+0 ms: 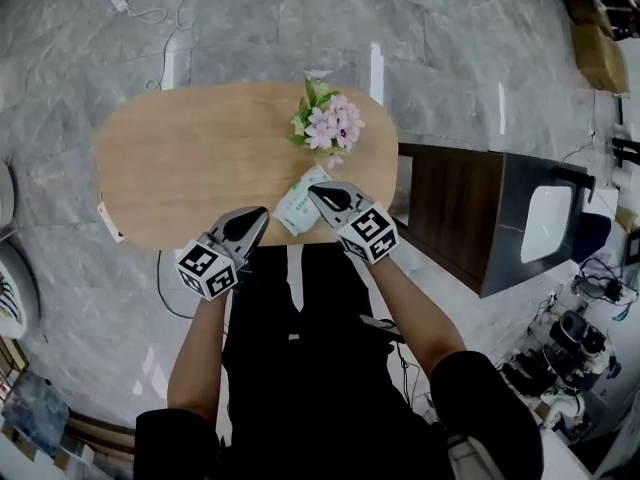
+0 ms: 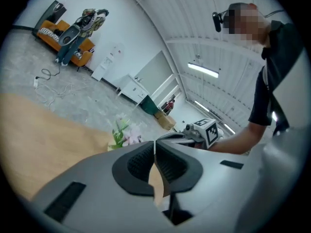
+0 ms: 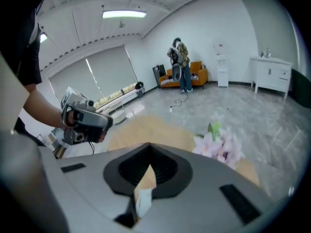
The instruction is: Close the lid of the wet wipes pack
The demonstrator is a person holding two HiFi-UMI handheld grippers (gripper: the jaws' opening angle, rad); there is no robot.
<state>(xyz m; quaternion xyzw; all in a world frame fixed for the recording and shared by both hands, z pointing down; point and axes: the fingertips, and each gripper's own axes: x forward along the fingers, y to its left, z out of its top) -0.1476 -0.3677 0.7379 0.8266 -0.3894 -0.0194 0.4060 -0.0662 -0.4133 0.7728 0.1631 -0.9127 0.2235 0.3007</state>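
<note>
Wood table [image 1: 180, 158], oval, with pink flowers [image 1: 330, 123] toward its right end and wet wipes pack [image 1: 296, 206] lying flat at its near edge. Right gripper [image 1: 313, 190] clenched with nothing between the jaws, tip over the pack on the table, perhaps touching it, contact unclear from above. Left gripper [image 1: 263, 212] likewise clenched and empty, at the table's near edge just beside the pack.
</note>
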